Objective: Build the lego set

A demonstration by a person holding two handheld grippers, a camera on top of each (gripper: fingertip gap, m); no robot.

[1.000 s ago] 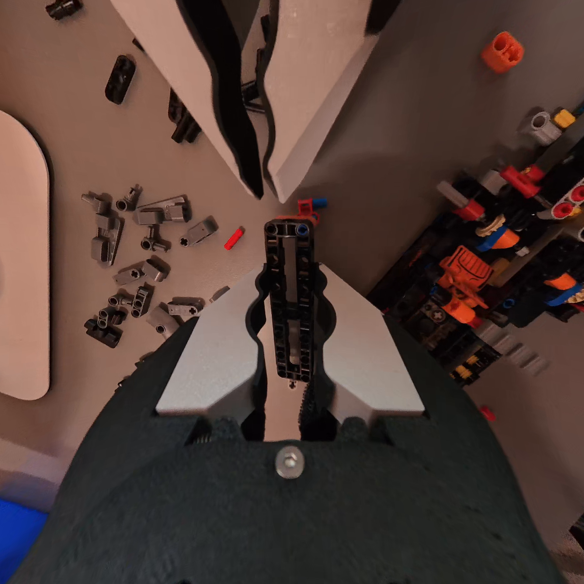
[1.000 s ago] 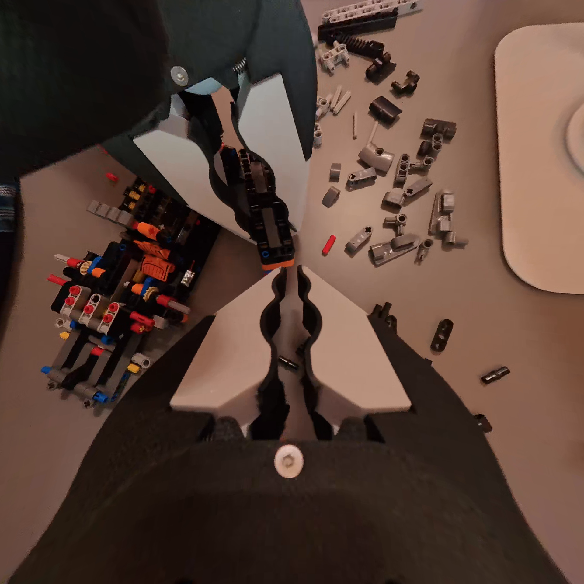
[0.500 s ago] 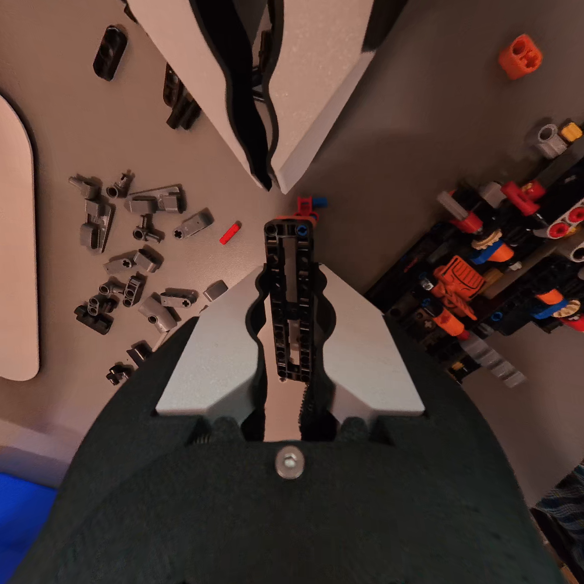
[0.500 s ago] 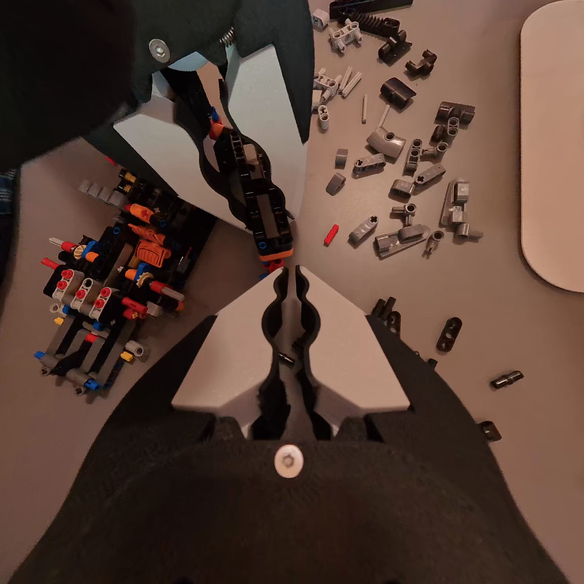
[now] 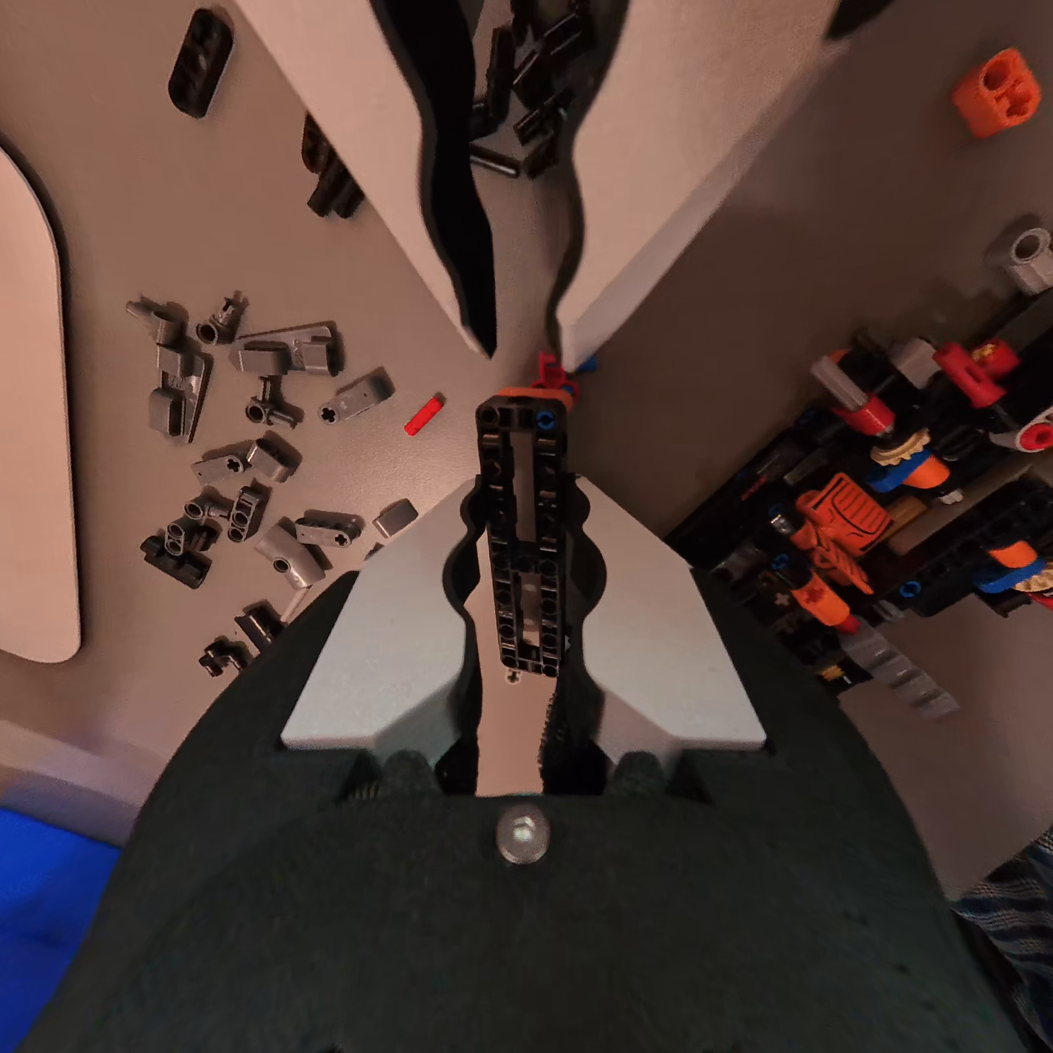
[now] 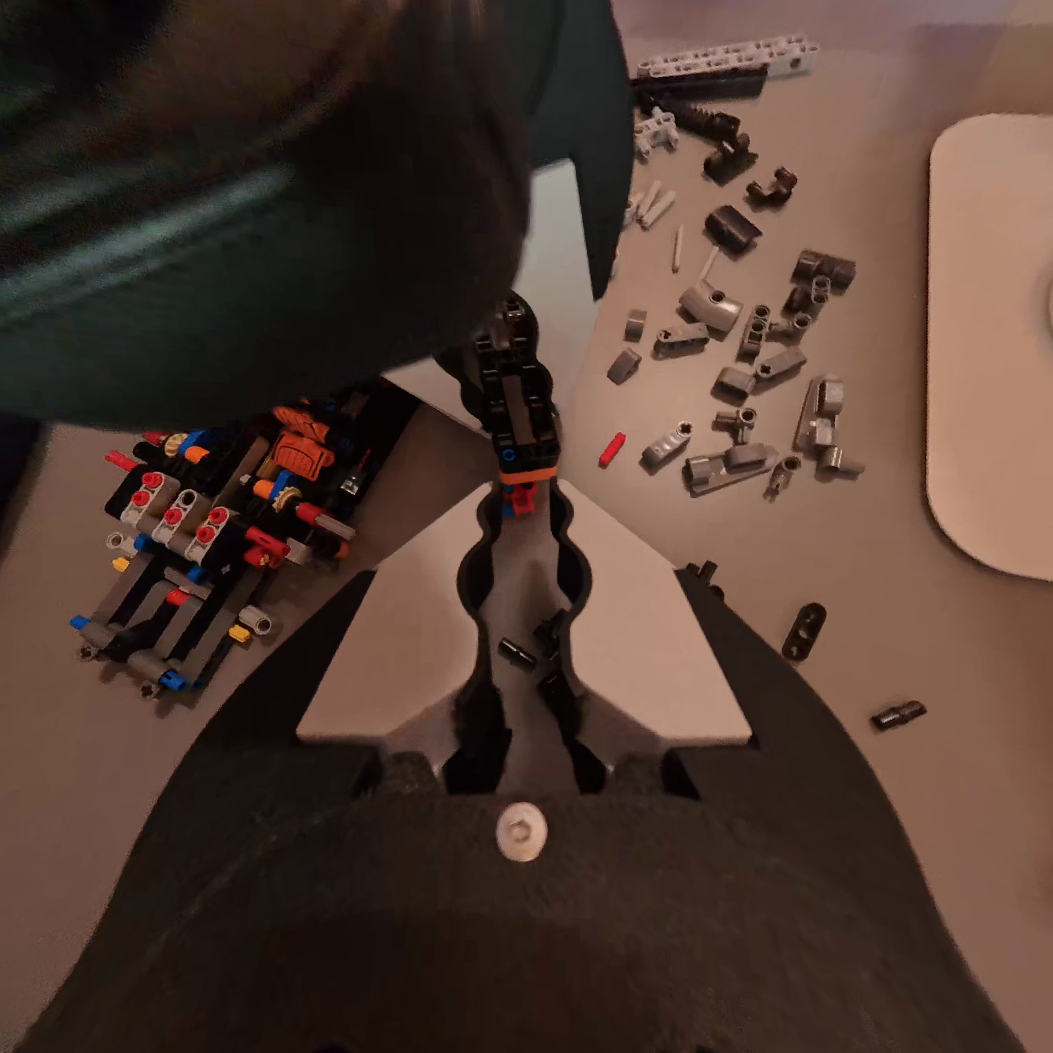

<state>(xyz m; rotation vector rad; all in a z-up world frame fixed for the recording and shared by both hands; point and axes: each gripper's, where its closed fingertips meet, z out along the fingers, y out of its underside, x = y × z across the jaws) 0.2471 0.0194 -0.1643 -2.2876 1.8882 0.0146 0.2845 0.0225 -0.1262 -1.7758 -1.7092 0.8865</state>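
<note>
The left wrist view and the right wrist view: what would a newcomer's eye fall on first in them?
First, the long black frame piece clamped in the left tongs, its orange-capped end pointing at the open right tongs. Next, the half-built model in black, orange, red and blue, lying on the table to the left in the right wrist view. Then the loose grey pieces scattered to the right.

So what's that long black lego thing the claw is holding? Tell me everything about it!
The long black lego frame is a narrow plastic beam piece with rows of pin holes and open slots down its middle. A blue pin sits in one far corner, and an orange piece caps the far end, with small red and blue bits beyond it. The left claw is clamped on its sides, holding it above the table. The right claw, open, has its tips around that far end.
</note>
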